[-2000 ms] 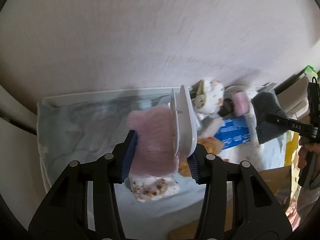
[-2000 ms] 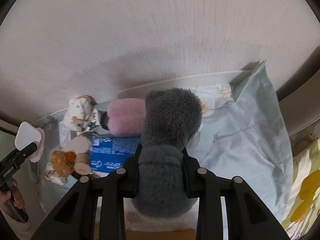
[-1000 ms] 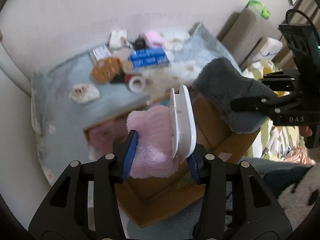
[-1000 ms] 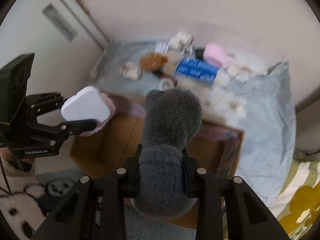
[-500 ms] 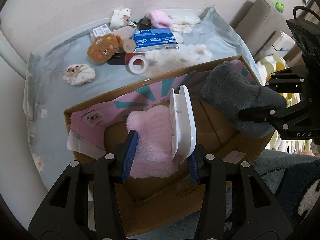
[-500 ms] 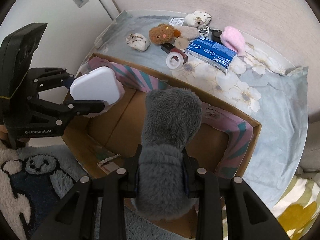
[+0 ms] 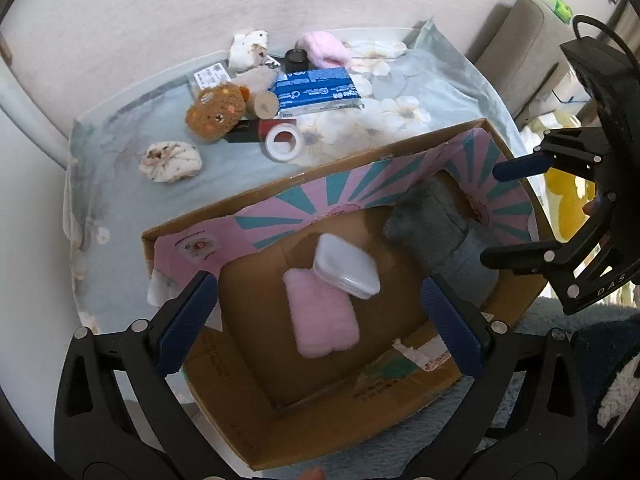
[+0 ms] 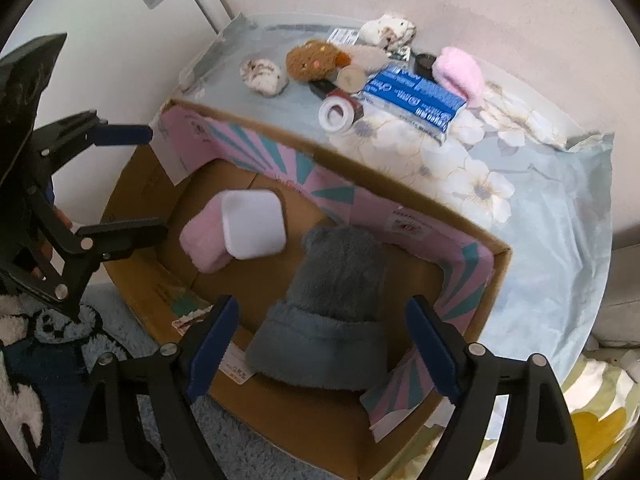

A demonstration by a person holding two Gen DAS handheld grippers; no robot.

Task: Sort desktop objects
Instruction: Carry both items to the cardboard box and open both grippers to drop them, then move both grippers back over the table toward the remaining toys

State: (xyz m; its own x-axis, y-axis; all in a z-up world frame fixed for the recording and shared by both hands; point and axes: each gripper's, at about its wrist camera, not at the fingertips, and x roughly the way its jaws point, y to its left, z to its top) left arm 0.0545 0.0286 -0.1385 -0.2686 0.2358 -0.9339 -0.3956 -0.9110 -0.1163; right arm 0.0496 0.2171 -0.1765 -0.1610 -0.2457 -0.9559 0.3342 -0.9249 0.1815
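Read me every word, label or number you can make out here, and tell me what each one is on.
"DAS": on the right hand-held gripper, on its frame.
Blue packet: white print, too blurred to read.
White label by the wall: too small.
Cardboard box print and stickers: unreadable.

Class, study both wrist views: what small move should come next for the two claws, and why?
Probably lift both clear of the cardboard box. The left claw and right claw are opening, pads off the pink plush pad and grey plush hat in the box; more objects wait on the floral cloth.
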